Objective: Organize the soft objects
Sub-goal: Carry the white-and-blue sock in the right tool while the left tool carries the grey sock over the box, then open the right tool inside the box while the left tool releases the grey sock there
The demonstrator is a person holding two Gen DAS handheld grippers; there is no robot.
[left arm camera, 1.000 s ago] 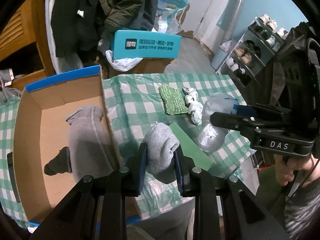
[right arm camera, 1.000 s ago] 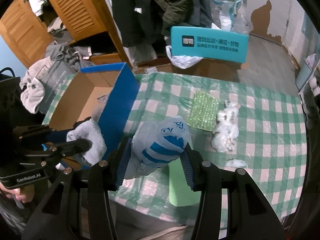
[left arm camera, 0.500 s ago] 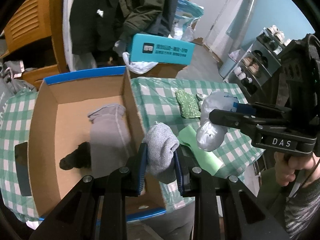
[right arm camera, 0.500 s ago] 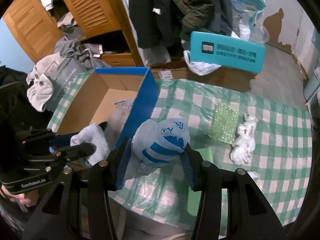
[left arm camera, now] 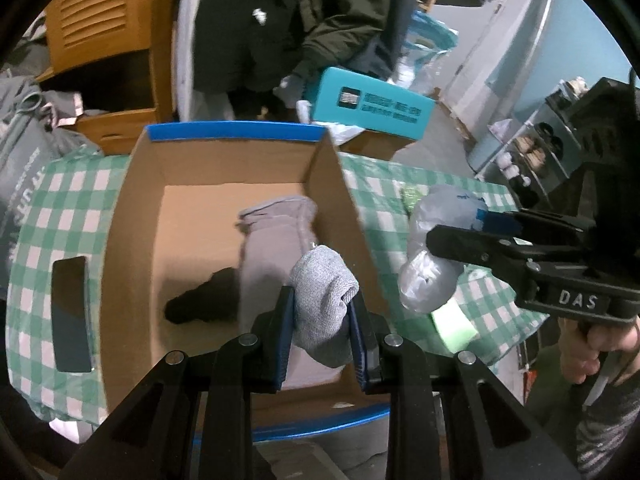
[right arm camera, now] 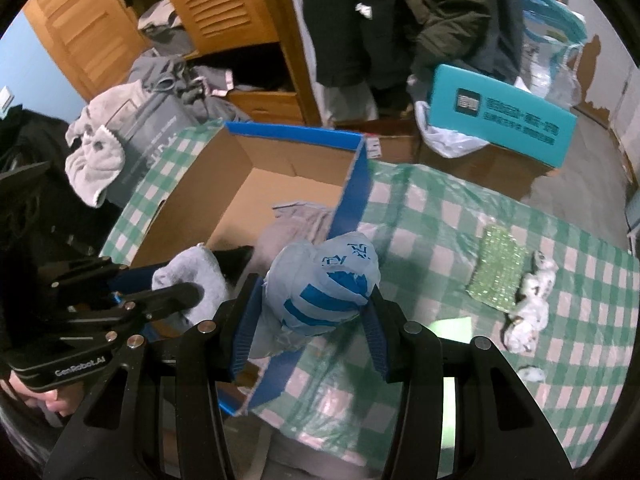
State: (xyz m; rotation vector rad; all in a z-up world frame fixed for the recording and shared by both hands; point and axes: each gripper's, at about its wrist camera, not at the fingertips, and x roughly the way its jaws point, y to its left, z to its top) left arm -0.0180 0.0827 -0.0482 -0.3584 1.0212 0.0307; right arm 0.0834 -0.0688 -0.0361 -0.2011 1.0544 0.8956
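Both grippers have carried their loads from over the table toward the box, which now fills the left wrist view. Pinched in the left gripper (left arm camera: 322, 334) is a grey sock (left arm camera: 325, 294), its roll standing up between the pads, directly over the box's (left arm camera: 132, 216) near-right corner, so a release would drop it inside. Pinched in the right gripper (right arm camera: 310, 326) is a bag bundle (right arm camera: 320, 286), white with blue print, hanging above the box's right wall (right arm camera: 352, 200) and not yet past it; its way in is leftward over that blue edge. The left hand is the nearer to a drop. In the box lie two things: a grey garment (left arm camera: 276, 240) lengthwise by the right wall, and a dark item (left arm camera: 200, 300) beside it. On the table (right arm camera: 580, 320), toward its right edge, remain one green sponge cloth (right arm camera: 498, 270), one string of white crumpled wads (right arm camera: 530, 304) touching it, one small white scrap (right arm camera: 532, 374) near the front edge, and one green sheet (right arm camera: 450, 326) behind the right gripper.
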